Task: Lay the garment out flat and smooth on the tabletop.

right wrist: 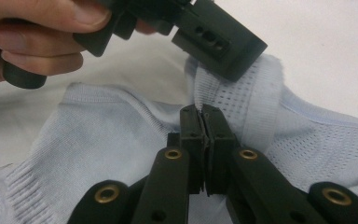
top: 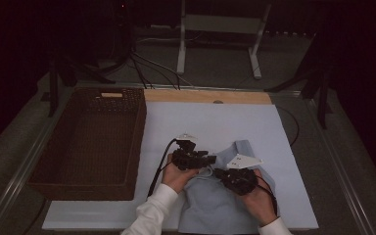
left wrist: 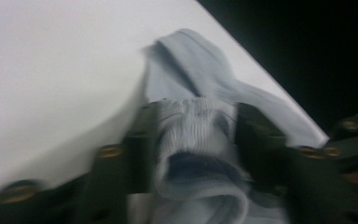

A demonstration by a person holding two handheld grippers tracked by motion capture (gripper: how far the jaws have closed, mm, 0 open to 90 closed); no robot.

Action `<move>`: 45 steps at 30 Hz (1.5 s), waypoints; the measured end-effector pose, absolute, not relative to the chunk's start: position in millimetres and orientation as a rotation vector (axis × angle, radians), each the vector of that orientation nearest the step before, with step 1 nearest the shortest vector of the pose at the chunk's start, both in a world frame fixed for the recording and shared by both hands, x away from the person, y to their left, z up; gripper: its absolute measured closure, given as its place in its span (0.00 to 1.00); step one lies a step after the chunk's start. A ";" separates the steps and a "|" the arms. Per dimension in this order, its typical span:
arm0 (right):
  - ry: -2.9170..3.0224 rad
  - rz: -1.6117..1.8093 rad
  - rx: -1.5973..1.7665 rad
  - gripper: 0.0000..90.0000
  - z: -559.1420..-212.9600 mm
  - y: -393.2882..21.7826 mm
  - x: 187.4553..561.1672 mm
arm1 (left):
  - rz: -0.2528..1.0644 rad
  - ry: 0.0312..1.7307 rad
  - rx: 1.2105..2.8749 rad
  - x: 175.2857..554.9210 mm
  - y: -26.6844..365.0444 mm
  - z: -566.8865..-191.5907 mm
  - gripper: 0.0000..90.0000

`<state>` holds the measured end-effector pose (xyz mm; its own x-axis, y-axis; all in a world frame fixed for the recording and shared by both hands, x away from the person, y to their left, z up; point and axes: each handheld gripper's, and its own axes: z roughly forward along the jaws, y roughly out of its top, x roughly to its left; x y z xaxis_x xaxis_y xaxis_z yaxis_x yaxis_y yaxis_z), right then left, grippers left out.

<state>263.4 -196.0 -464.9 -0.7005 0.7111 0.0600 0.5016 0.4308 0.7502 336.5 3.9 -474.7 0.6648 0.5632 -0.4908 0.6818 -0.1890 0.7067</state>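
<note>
High view: one brown wicker basket [top: 94,142] stands at the left of the white board [top: 254,127], with nothing in it that I can see. One pale blue garment [top: 220,200] lies on the board's near edge, well apart from the basket. Two grippers, one per hand — my left gripper [top: 206,160] and my right gripper [top: 220,173] — meet over the garment's top edge, close together. Two white sleeves show at the bottom.

Left gripper view: blurred. My jaws stand partly apart with a bunched, ribbed fold of the garment [left wrist: 200,140] between them; I cannot tell whether the pads press on it. One strap [left wrist: 200,65] runs away across the board [left wrist: 51,70].

Right gripper view: my right gripper [right wrist: 206,122] is closed to a narrow seam — the jaws meet over the garment [right wrist: 112,140], and whether cloth is pinched there I cannot tell. The left gripper [right wrist: 214,37] sits at the ribbed band just beyond, my left hand [right wrist: 32,32] around it.
</note>
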 end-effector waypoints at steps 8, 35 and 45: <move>2.403 1.167 1.060 0.74 -462.3 -198.4 263.4 | -0.071 0.930 1.886 337.5 -3.0 -460.9 0.92; 2.201 1.103 1.235 0.37 -452.5 -276.1 261.1 | 0.067 1.025 1.852 379.0 28.6 -450.6 0.92; 2.180 1.096 1.257 0.37 -452.6 -286.4 260.4 | 0.124 1.078 1.852 398.1 37.7 -448.4 0.93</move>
<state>260.4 -286.4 -452.6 -0.5191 0.8535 0.0449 0.5450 0.2901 0.7867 398.1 37.7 -448.4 0.6051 0.7177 -0.3446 0.6210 -0.1546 0.7684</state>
